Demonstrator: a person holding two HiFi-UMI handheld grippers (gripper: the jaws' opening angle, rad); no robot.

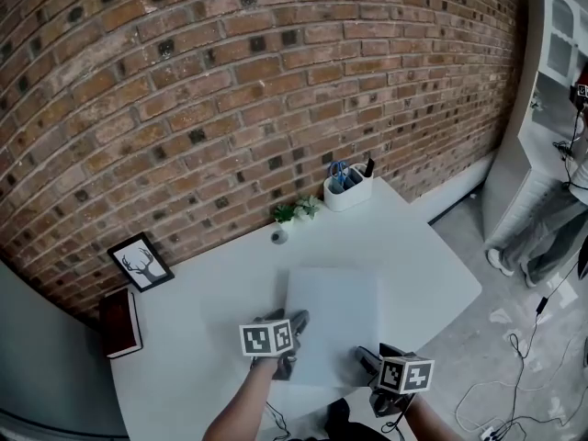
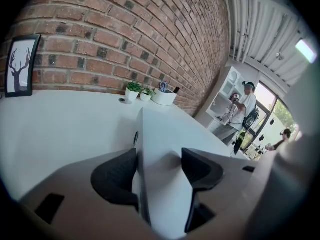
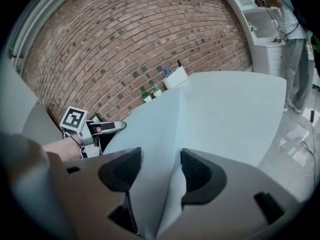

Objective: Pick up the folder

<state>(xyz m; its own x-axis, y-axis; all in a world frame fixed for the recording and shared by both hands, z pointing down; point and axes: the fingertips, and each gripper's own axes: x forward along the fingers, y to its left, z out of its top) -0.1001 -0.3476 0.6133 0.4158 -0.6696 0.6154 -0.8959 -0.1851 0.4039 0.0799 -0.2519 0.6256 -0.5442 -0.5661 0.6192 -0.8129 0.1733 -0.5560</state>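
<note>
A pale grey folder [image 1: 333,324] lies flat on the white table [image 1: 432,265], near the edge closest to the person holding the tools. The left gripper [image 2: 159,165] is at the folder's 8 o'clock corner. Its two dark pads [image 2: 117,176] are wide apart. The folder's edge runs up between them, close by the left pad, and the pads do not look like they are squeezing it. The right gripper [image 3: 161,166] is at the folder's 5 o'clock corner. Its pads [image 3: 200,176] are wide apart too, with the folder's near edge between them, and it is not pinched. From the folder, a white pot [image 1: 347,191] with scissors and pens stands at 12 o'clock by the brick wall [image 1: 230,81]. Two little green plants [image 1: 296,211] sit at 11 o'clock, with a small round thing [image 1: 278,237] just in front of them. A picture of deer antlers [image 1: 140,263] leans on the wall at 10 o'clock. A dark red book [image 1: 119,322] lies at 9 o'clock, at the table's far left edge. On the floor at 2 o'clock, well away from the table, a person [image 1: 547,232] stands beside a white cupboard [image 1: 542,108].
</note>
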